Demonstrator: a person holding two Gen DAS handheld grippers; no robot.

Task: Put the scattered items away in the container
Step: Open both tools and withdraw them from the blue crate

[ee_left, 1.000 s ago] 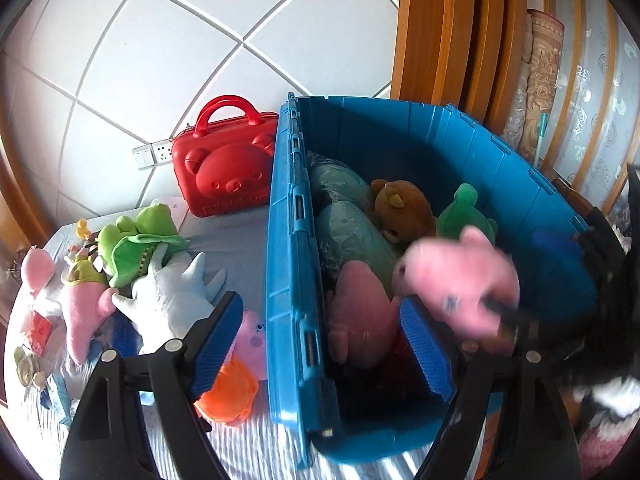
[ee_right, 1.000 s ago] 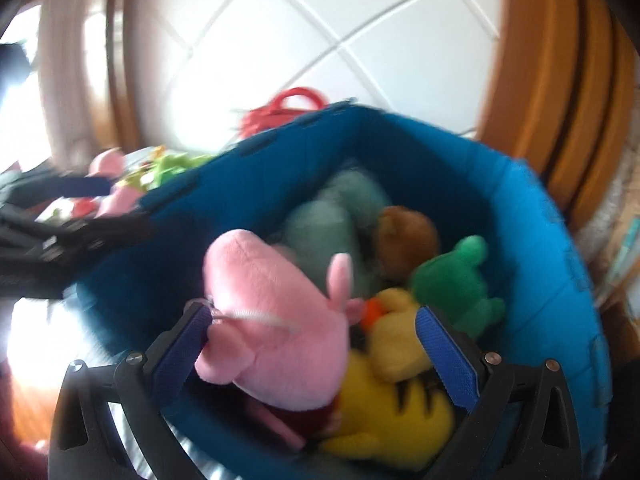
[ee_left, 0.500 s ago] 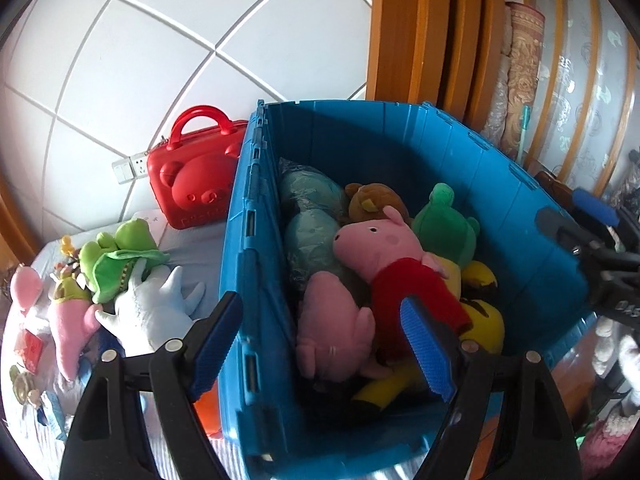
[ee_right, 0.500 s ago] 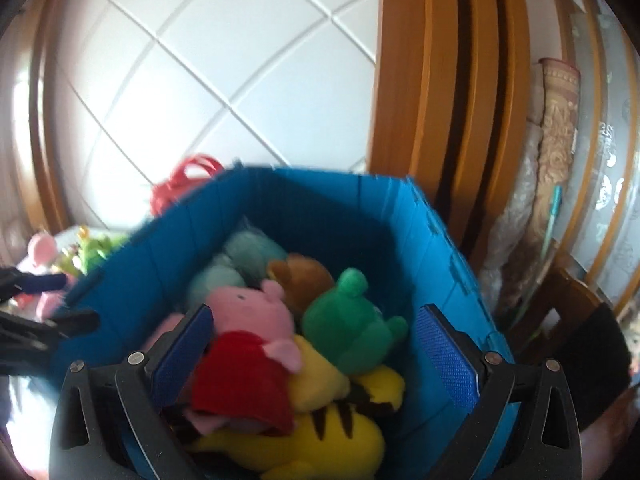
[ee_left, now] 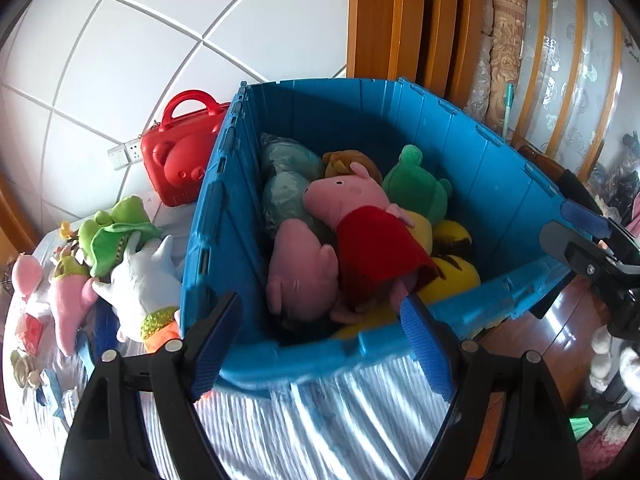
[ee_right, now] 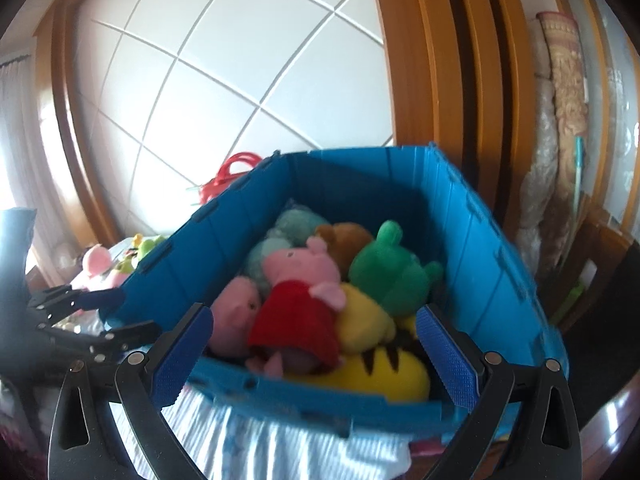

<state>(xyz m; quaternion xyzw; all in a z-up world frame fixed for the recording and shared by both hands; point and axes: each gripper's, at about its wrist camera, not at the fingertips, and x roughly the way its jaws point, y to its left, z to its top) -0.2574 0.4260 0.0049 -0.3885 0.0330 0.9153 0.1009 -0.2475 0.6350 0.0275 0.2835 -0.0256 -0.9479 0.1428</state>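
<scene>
Left gripper [ee_left: 320, 330]: jaws spread wide, nothing between the blue pads, hanging just short of the near rim of the blue bin [ee_left: 500, 184] at lower centre of the left wrist view. Right gripper [ee_right: 310, 344]: jaws likewise spread, empty, framing the bin's near wall in its own view.

Bin stands on a striped cloth [ee_left: 320, 420]. Inside, near to far: yellow plush with black stripes [ee_right: 380, 368]; pink pig in red dress [ee_left: 360, 216] lying on top, snout toward the left wall; second pink plush [ee_left: 300, 272] beside it; green frog plush [ee_left: 416, 188]; brown plush [ee_left: 348, 160]; two teal plush at the far left.

Outside, left of frame: white plush [ee_left: 140, 280], green plush [ee_left: 112, 236], pink plush [ee_left: 68, 300]. Farther, red bear-face case [ee_left: 180, 164] against the wall.
</scene>
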